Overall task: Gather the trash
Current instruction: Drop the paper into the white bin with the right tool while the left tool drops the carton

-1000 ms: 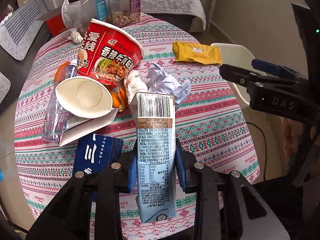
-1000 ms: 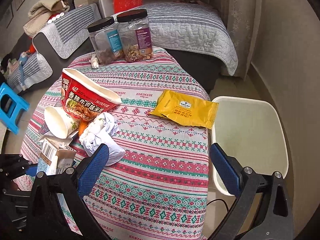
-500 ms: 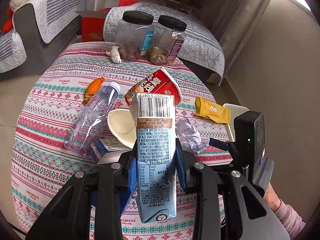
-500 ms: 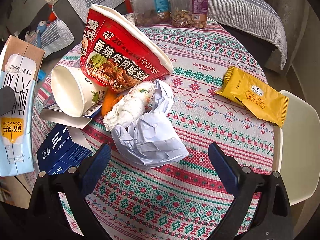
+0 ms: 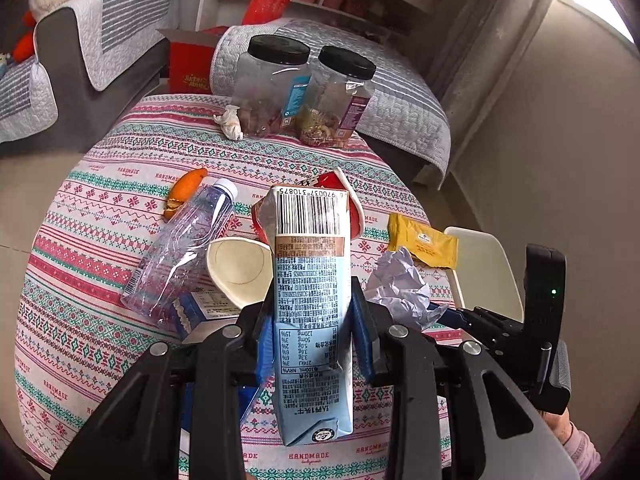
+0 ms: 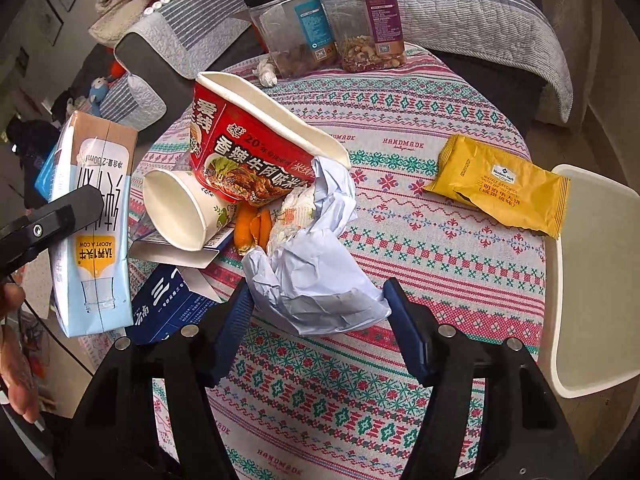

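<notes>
The left gripper (image 5: 312,332) is clamped on a light blue milk carton (image 5: 310,304), and its blue pads press the two sides of the carton in the lower middle of the left wrist view. The carton stands upright between the fingers, above the round table (image 5: 92,208) with the patterned cloth.

The right gripper (image 6: 320,324) has its jaws wide apart in the lower middle of the right wrist view. A crumpled pale blue paper (image 6: 316,276) lies between the two blue pads; I cannot tell if the pads touch it.

Just above the paper, in the centre of this view, a red noodle bowl (image 6: 256,152) lies tilted on its side, and a white paper cup (image 6: 184,212) lies on its side to the left of it. Pieces of orange peel (image 6: 252,228) are between the cup and the paper. A dark blue box (image 6: 168,308) is at the lower left. A yellow snack packet (image 6: 500,184) lies at the right, near the table edge, and a white bin (image 6: 592,272) stands beside the table at the right border. Two jars with black lids (image 6: 324,28) stand at the top. A clear plastic bottle (image 5: 180,256) lies on its side at the left in the left wrist view.
</notes>
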Action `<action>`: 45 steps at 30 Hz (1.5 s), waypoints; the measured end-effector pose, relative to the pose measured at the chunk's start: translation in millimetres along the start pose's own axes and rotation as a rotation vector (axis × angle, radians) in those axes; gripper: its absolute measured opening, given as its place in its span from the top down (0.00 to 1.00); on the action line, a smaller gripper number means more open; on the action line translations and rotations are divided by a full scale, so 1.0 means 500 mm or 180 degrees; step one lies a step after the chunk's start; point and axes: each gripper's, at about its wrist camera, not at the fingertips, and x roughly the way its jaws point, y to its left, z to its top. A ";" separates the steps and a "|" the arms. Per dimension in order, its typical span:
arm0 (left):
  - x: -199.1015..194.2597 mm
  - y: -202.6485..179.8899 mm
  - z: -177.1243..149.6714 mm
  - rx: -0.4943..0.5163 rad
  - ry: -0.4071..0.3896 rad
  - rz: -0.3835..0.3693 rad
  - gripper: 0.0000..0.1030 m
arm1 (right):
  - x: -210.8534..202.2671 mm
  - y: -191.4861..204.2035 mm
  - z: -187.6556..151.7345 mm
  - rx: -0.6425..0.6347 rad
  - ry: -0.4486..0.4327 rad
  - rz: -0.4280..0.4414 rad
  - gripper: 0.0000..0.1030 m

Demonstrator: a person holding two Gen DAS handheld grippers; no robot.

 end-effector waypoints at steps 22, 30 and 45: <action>0.079 -0.229 0.028 0.0356 -0.0366 -0.0410 0.68 | -0.194 -0.301 -0.017 0.0796 -0.0901 -0.1274 0.37; 0.149 -0.351 0.021 0.0546 -0.0265 -0.0614 0.68 | -0.217 -0.395 -0.034 0.1098 -0.0841 -0.1733 0.26; 0.247 -0.543 -0.015 0.0896 -0.0089 -0.0874 0.68 | -0.360 -0.504 -0.098 0.1464 -0.1359 -0.2184 0.07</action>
